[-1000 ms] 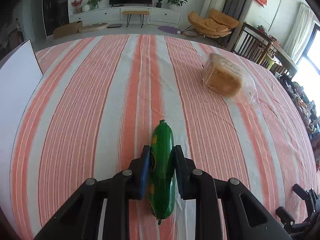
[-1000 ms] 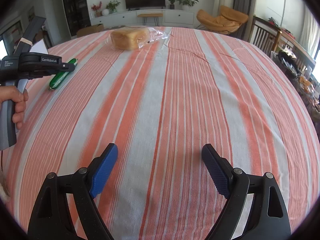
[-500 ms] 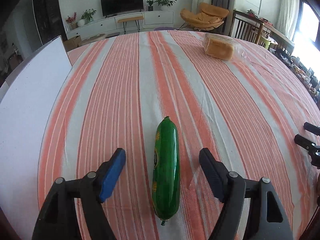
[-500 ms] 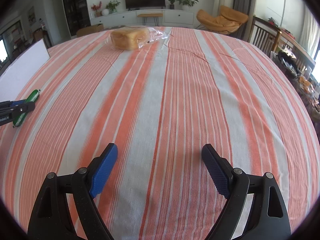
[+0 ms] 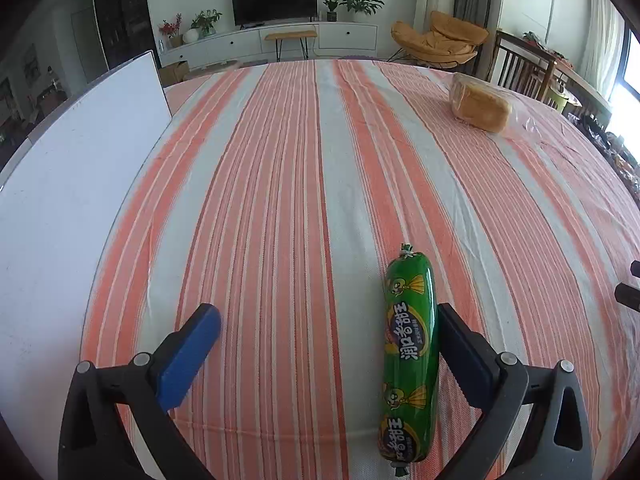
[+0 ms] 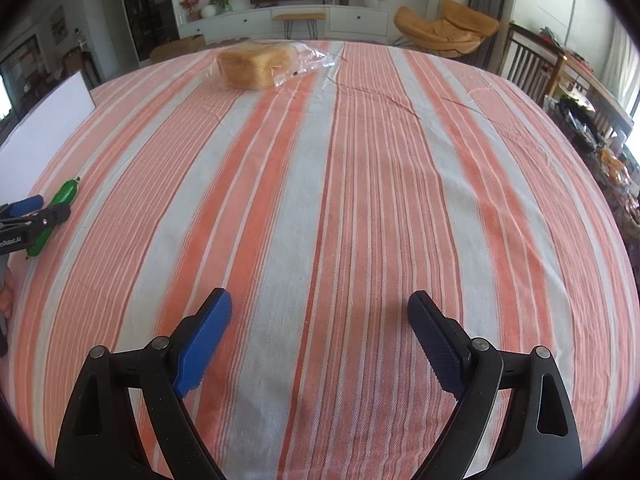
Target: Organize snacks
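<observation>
The green sausage snack (image 5: pixel 409 354) lies on the striped bench (image 5: pixel 280 200), just inside the left gripper (image 5: pixel 326 344)'s right-hand jaw; those jaws are opening, pressing nothing. The bagged bread loaf (image 6: pixel 256 63) sits well apart. The right gripper (image 6: pixel 320 334) hovers released, empty. Sideways withdrawal could nudge the round sausage rolling.

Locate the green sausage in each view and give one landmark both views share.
Left wrist: sausage at lower right, lying on the tablecloth beside the right-hand finger of the gripper.
Right wrist: sausage at far left edge, partly behind the left gripper.
Shared landmark: bagged bread at the table's far end.
</observation>
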`<move>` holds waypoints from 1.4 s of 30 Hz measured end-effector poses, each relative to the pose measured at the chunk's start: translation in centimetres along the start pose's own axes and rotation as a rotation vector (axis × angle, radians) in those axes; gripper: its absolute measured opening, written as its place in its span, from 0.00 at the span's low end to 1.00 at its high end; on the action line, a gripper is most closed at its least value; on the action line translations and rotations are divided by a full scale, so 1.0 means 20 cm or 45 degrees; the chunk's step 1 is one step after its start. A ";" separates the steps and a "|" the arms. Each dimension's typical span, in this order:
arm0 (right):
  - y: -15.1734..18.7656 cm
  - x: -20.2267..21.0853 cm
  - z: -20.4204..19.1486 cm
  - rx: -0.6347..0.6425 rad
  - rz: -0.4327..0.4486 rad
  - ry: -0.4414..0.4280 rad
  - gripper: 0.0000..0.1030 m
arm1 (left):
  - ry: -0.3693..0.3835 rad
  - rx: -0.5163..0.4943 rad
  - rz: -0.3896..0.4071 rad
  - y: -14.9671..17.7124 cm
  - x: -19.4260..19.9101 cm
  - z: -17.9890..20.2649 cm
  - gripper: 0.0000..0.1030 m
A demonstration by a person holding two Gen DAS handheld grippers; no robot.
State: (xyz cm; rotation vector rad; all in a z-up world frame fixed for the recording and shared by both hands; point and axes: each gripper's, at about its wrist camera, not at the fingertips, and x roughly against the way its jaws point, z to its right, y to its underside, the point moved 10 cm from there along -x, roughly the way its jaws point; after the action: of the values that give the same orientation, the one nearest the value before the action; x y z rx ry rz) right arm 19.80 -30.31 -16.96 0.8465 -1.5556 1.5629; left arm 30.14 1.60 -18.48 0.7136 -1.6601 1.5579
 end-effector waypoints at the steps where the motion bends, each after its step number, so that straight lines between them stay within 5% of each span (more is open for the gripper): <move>1: -0.07 0.01 0.00 -0.013 0.022 -0.006 0.88 | 0.000 0.000 0.000 0.00 0.00 0.00 1.00; 5: -0.49 0.08 -0.03 -0.098 0.163 -0.024 0.88 | 0.000 0.000 0.000 0.00 0.00 0.00 1.00; 10: -0.93 -0.10 -0.10 -0.293 0.160 -0.065 0.88 | 0.000 0.000 0.000 0.00 0.00 0.00 1.00; 16: -1.13 -0.42 -0.25 -0.355 0.080 0.017 0.88 | 0.000 0.001 0.000 0.00 0.00 0.00 1.00; 18: -1.15 -0.50 -0.29 -0.280 0.059 0.136 0.89 | 0.000 0.001 0.000 0.00 0.00 0.00 1.00; 20: -1.16 -0.57 -0.30 -0.228 0.035 0.233 0.90 | 0.000 0.001 0.001 0.00 0.00 0.00 1.00; 26: -1.07 -0.68 -0.22 -0.394 0.026 0.153 0.94 | 0.000 0.000 0.001 0.00 0.00 0.00 1.00; 33: -1.02 -0.57 -0.25 -0.188 0.090 0.061 0.82 | 0.000 0.000 0.000 -0.01 -0.01 0.00 1.00; 42: -0.43 -0.17 -0.26 0.093 0.099 -0.031 0.80 | -0.001 0.000 0.001 -0.01 -0.01 0.00 1.00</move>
State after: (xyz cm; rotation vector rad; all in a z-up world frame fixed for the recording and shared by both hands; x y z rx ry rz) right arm 29.32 -25.69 -15.86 0.8570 -1.5736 1.6801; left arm 30.42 1.58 -18.55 0.7136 -1.6607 1.5584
